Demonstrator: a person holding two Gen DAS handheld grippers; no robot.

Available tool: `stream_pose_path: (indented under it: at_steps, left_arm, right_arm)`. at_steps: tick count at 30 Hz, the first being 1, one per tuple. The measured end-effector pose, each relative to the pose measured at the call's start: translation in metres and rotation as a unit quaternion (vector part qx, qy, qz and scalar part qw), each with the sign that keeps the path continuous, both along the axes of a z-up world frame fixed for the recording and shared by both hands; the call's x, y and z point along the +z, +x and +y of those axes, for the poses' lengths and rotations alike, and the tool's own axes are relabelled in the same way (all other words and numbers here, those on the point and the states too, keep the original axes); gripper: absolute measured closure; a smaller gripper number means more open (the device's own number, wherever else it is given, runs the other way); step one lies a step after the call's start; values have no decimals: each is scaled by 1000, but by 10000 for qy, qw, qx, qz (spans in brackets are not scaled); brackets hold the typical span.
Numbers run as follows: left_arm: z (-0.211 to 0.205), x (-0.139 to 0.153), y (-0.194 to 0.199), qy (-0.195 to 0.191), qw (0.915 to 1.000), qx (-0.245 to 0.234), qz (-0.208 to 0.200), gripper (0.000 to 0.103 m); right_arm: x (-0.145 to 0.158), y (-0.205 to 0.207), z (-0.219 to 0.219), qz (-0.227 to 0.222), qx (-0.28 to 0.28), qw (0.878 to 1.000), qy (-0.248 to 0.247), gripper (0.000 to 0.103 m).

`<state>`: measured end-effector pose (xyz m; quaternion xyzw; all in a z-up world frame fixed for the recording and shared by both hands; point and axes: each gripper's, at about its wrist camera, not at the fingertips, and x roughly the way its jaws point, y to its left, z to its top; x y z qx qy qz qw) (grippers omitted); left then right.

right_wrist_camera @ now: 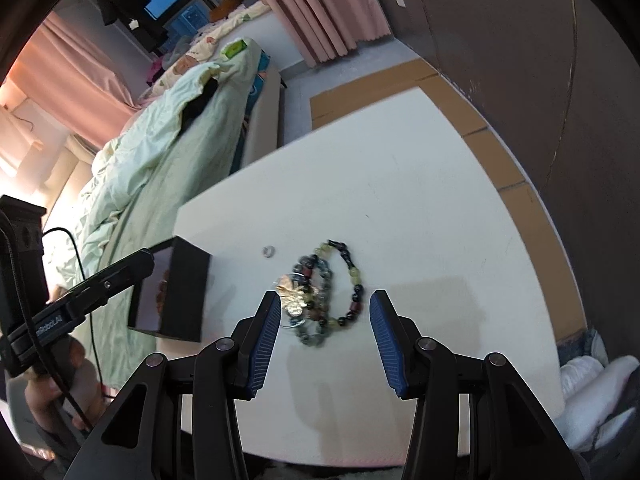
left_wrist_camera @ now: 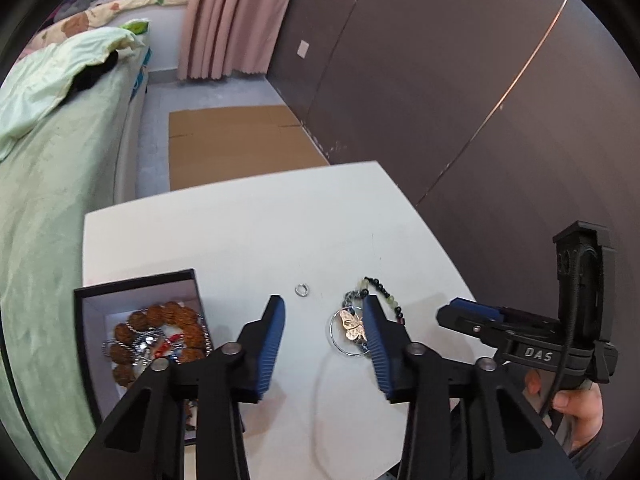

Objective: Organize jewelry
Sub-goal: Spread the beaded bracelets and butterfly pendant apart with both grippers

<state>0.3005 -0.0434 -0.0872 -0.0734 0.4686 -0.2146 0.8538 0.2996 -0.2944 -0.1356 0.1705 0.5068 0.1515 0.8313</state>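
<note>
A black jewelry box (left_wrist_camera: 132, 292) stands open at the table's left with a brown bead bracelet (left_wrist_camera: 160, 316) and chains inside; it also shows in the right wrist view (right_wrist_camera: 184, 292). A small silver ring (left_wrist_camera: 301, 290) lies on the white table (left_wrist_camera: 248, 232). A gold butterfly hoop (left_wrist_camera: 352, 326) and bead bracelets (right_wrist_camera: 340, 280) lie in a pile to its right. My left gripper (left_wrist_camera: 325, 312) is open and empty above the table, between box and pile. My right gripper (right_wrist_camera: 324, 308) is open and empty, just short of the pile.
A bed with a green quilt (left_wrist_camera: 48, 184) runs along the table's left side. Flat cardboard (left_wrist_camera: 236, 140) lies on the floor beyond the table. A dark wall (left_wrist_camera: 460, 92) stands to the right. White bundles (right_wrist_camera: 592, 380) lie by the table's right corner.
</note>
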Motion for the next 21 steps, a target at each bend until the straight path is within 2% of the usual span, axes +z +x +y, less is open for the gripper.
stream_pose_path:
  at_steps: [3, 5, 15, 21]
  left_arm:
    - [-9, -6, 3, 120, 9999, -34, 25, 66]
    - [-13, -9, 6, 171, 9998, -47, 43, 66]
    - [-6, -10, 26, 158, 9996, 242, 41, 68]
    - [-8, -11, 33, 185, 9995, 248, 73, 68]
  right_arm:
    - [-14, 8, 2, 65, 7, 9999, -104, 57]
    - [-20, 12, 6, 101, 56, 9997, -221, 63]
    - [-38, 30, 29, 177, 257, 9964, -793, 74]
    - [-43, 39, 36, 191, 301, 9939, -1046, 80]
